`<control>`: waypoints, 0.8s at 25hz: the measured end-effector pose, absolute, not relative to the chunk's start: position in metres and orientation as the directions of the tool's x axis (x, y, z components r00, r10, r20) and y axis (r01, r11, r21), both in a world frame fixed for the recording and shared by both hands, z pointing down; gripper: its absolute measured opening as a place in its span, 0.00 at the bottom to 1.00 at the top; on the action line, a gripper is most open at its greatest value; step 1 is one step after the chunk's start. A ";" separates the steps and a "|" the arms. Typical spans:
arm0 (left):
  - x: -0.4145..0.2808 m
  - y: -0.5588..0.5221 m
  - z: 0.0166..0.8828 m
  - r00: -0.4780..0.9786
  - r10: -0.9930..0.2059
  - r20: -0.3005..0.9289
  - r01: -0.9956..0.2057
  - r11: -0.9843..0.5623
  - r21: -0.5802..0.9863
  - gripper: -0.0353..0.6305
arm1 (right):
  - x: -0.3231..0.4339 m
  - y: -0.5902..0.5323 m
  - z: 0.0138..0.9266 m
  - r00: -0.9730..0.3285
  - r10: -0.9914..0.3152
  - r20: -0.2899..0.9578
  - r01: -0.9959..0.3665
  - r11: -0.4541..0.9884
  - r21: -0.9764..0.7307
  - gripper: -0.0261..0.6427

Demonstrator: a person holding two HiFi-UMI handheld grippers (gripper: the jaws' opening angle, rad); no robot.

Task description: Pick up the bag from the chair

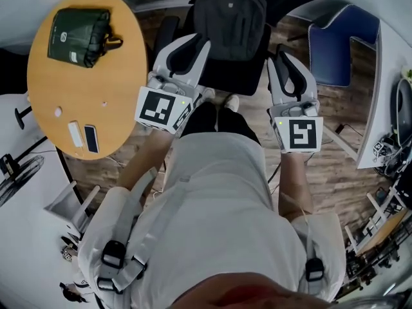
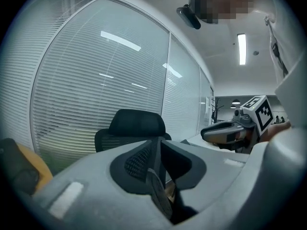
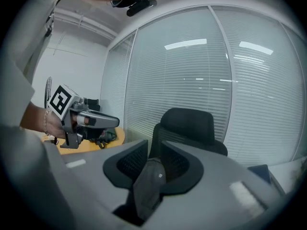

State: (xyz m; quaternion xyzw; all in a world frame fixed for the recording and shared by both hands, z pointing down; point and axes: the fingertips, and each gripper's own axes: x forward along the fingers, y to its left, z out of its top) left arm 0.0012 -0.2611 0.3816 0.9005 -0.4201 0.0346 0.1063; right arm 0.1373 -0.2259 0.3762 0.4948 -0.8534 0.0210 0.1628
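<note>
A black backpack (image 1: 230, 18) stands upright on the seat of a black office chair (image 1: 248, 76), straight ahead of the person. My left gripper (image 1: 201, 42) hovers at the seat's left front, a little short of the bag, jaws shut on nothing. My right gripper (image 1: 281, 55) hangs at the seat's right front, likewise shut and empty. In the left gripper view the backpack (image 2: 159, 195) shows as a sliver below the closed jaws, with the chair's headrest (image 2: 136, 123) beyond. The right gripper view shows the backpack (image 3: 148, 181) under the jaws and the headrest (image 3: 189, 121) behind.
A round wooden table (image 1: 122, 76) stands at the left with a green pouch (image 1: 80, 37), a phone (image 1: 91, 138) and a white bar (image 1: 75, 134). A blue chair (image 1: 341, 44) and a white desk (image 1: 376, 108) stand at the right. Blinds cover the glass wall behind the chair.
</note>
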 end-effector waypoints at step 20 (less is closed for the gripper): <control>-0.010 -0.313 0.528 0.607 -0.736 0.300 -0.792 -0.593 0.145 0.20 | 0.153 -0.282 0.509 -0.409 -0.807 0.426 -0.852 0.505 0.140 0.23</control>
